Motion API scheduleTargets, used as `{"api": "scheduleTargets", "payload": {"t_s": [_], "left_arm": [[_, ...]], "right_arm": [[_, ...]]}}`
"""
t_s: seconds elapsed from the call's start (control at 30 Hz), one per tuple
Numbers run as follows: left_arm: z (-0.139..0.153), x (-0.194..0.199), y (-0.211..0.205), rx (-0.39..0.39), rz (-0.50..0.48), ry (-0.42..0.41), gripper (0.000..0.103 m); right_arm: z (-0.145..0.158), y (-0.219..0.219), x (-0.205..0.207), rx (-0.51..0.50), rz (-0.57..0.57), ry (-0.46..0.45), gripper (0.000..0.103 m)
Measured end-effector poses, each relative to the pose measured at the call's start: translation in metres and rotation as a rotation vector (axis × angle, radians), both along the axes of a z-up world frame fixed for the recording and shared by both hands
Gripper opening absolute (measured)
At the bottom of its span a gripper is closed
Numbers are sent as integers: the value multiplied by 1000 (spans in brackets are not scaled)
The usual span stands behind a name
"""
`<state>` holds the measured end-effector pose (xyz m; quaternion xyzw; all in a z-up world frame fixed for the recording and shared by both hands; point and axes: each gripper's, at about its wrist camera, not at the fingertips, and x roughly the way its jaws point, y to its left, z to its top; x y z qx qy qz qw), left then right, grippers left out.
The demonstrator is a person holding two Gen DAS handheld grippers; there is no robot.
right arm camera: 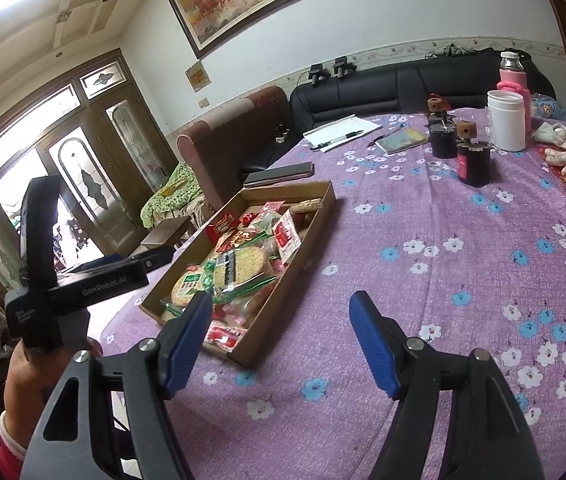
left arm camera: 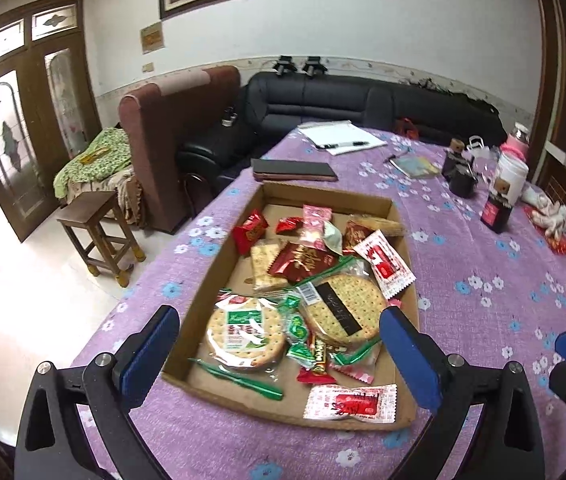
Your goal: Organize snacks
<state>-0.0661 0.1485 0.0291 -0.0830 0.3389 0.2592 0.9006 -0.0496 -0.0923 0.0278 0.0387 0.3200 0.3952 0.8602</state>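
Shallow cardboard box (left arm camera: pixel 397 216) sits on the purple floral surface (right arm camera: pixel 463 280), snacks piled loose inside; a red-and-white sachet (left arm camera: pixel 350 402) lies at the box's near corner. Judgement: pick one packet at a time by its edge, descending squarely. Left gripper (left arm camera: pixel 279 354) above the box's near end, right gripper (right arm camera: pixel 283 336) beside the box: both jaws spread wide, empty.

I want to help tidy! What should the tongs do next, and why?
Probably lift both tongs away. The left tongs and right tongs are open and empty, the snacks all lie in the cardboard tray, and none are loose on the tablecloth.
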Motion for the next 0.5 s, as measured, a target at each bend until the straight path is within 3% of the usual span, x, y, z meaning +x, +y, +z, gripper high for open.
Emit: {"api": "scheduleTargets", "payload": {"t_s": [0.5], "left_arm": [[22, -32, -6, 48, 18, -68, 102]], "right_arm": [[5, 15, -28, -24, 58, -46, 75]]}}
